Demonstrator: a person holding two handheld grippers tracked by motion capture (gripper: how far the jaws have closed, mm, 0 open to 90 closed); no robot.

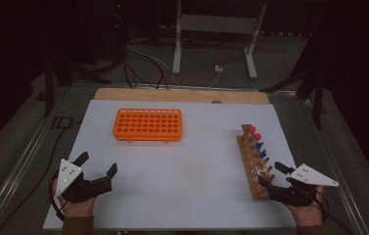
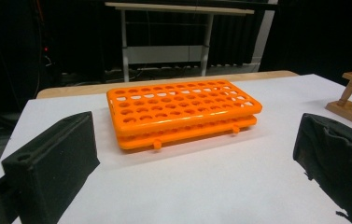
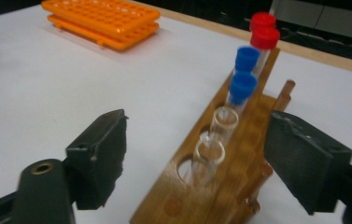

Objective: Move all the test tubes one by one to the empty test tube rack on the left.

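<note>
two red-capped tubes point(image 3: 263, 29), two blue-capped tubes point(image 3: 245, 70), two uncapped tubes point(image 3: 215, 135), two racks point(image 3: 220, 177).

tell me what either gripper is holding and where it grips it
Nothing is held. The right gripper is open around an uncapped clear glass tube in the wooden rack; the left gripper is open.

left gripper point(image 1: 96, 169): black body, grey three-cornered plate with small dark holes, black cable | right gripper point(image 1: 271, 176): black body, same grey plate, black cable | jaws: blocky, matte black, round hole at base | sleeves point(image 1: 77, 225): dark brown
</note>
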